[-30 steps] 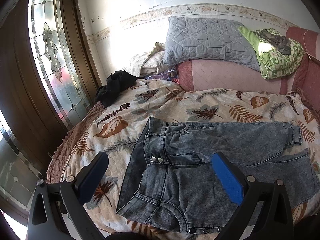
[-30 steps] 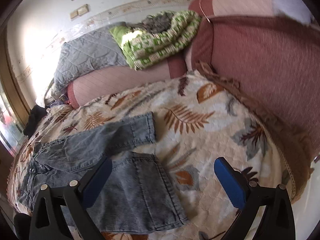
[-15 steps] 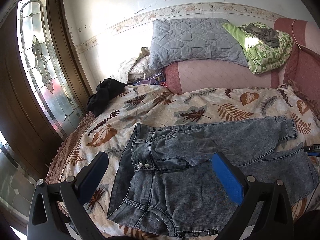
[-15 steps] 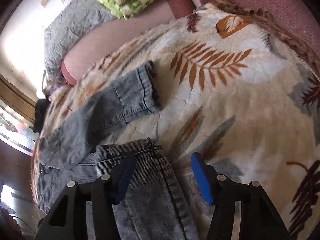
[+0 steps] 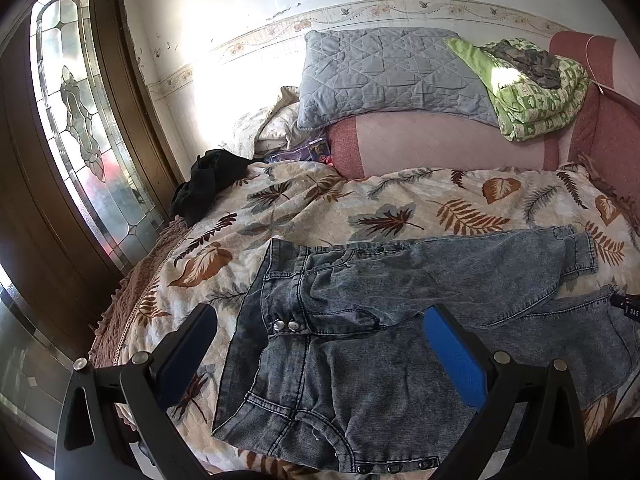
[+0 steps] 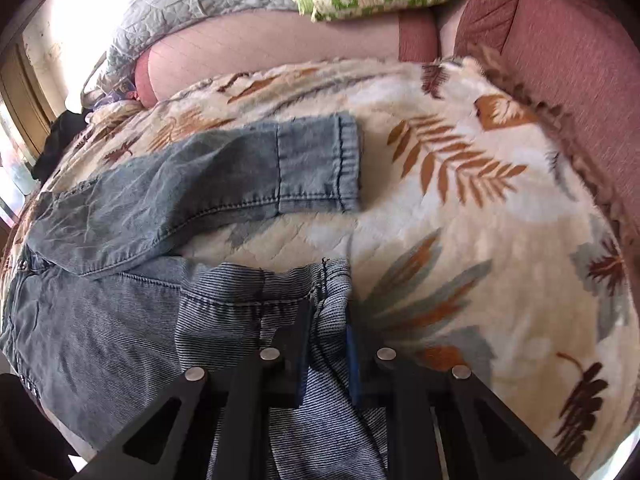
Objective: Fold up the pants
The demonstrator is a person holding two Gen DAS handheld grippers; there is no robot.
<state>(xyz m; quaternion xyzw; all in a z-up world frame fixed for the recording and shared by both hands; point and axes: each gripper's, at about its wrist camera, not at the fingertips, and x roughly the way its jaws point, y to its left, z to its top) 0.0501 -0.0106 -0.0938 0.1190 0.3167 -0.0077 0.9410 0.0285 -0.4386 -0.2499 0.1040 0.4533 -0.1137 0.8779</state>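
The left gripper hangs over the waist end of the pants, its jaws spread wide with nothing between the blue pads; the two metal snaps at the waistband sit between the fingers in the left wrist view. The right gripper is low against the bed, its jaws pressed in on the cuff of the nearer leg, pinching a ridge of denim that bunches up between them. The pants lie flat on the leaf-patterned bedspread, waist toward the glazed door, both legs stretching the other way; the far leg ends in a turned-up cuff resting apart from the gripped one. At the bed's head a grey quilted pillow and a folded green blanket rest on a pink bolster. A black garment lies near the door. No writing is legible beyond a few cut-off letters at the left view's right edge.
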